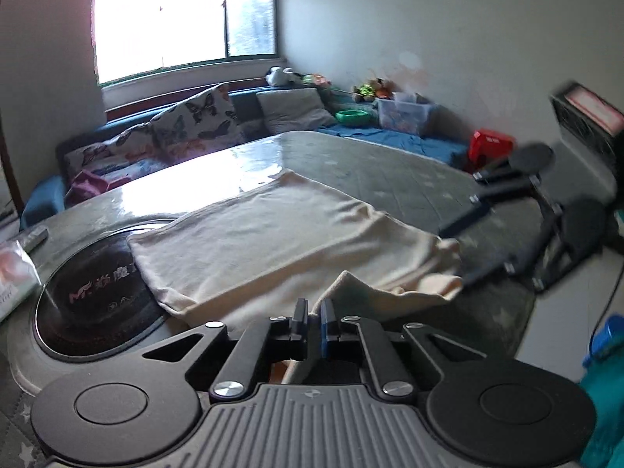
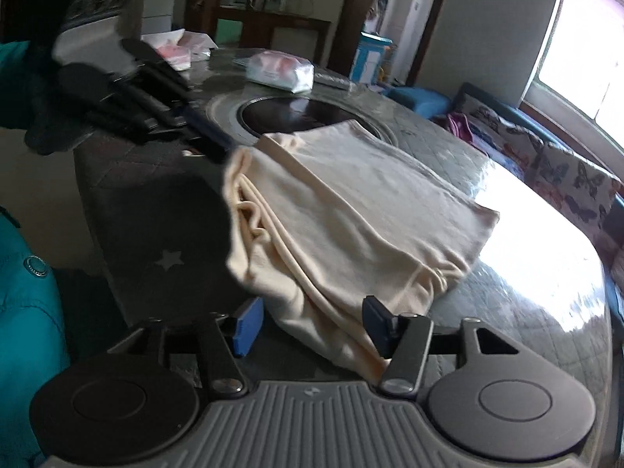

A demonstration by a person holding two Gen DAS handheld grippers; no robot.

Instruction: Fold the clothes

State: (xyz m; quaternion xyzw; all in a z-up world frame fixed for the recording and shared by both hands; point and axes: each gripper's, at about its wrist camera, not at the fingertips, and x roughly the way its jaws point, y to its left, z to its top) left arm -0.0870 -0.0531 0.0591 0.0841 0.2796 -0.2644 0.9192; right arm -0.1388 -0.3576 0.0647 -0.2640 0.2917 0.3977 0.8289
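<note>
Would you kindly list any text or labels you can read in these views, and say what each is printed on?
"MC", then Chinese characters too blurred to read: on the black cooktop disc set in the table.
Smaller line beneath it: unreadable.
White packet on the table: print too blurred.
Red box by the wall: marking too small.
Cream garment: no text.

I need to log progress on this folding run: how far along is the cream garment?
Done: the cream garment already lies in stacked layers on the table. In hand: the left gripper is shut on its near edge; the right gripper is open around the other end. Left: laying that edge over and flattening.
</note>
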